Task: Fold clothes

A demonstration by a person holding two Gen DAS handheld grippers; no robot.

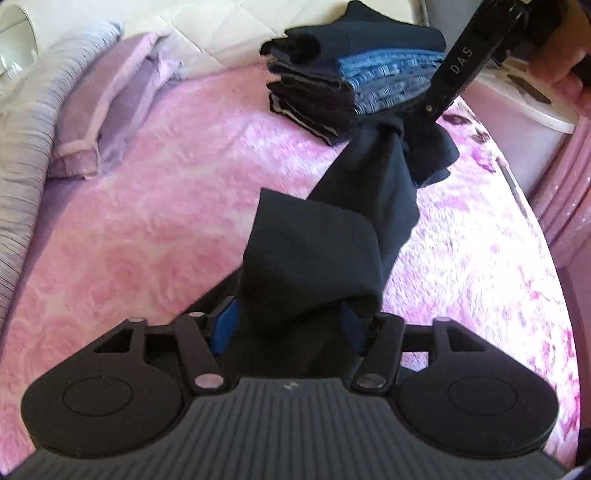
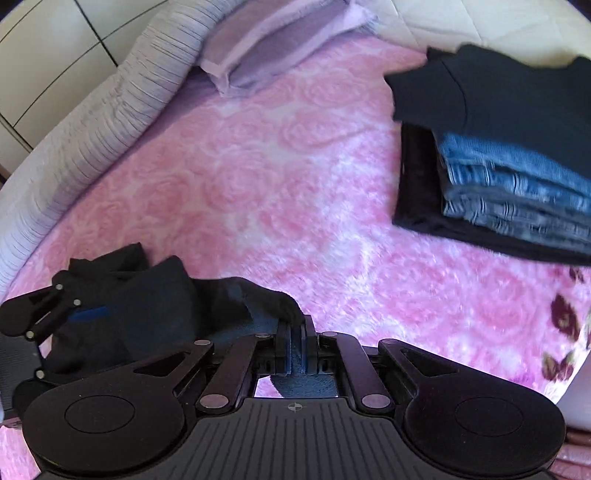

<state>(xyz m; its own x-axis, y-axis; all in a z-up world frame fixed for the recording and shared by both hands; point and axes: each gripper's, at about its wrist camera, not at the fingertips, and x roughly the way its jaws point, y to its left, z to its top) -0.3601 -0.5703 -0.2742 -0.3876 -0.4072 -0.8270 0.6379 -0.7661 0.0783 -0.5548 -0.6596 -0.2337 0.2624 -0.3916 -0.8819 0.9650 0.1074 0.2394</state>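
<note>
A dark navy garment (image 1: 332, 236) hangs stretched between my two grippers above a pink fluffy bedspread (image 1: 147, 206). My left gripper (image 1: 288, 325) is shut on one bunched end of it. My right gripper (image 2: 295, 343) is shut on the other end (image 2: 236, 302); it also shows in the left wrist view (image 1: 428, 110) at the upper right. The left gripper shows in the right wrist view (image 2: 81, 314) at the lower left, wrapped in the cloth. A stack of folded dark and blue denim clothes (image 1: 351, 81) lies further back on the bed, also seen in the right wrist view (image 2: 498, 166).
A folded lilac blanket (image 1: 110, 110) and a grey striped bolster (image 1: 22, 147) lie along the bed's left side. A white bedside unit (image 1: 517, 129) stands past the bed's right edge. A cream quilted headboard (image 1: 207, 22) is behind.
</note>
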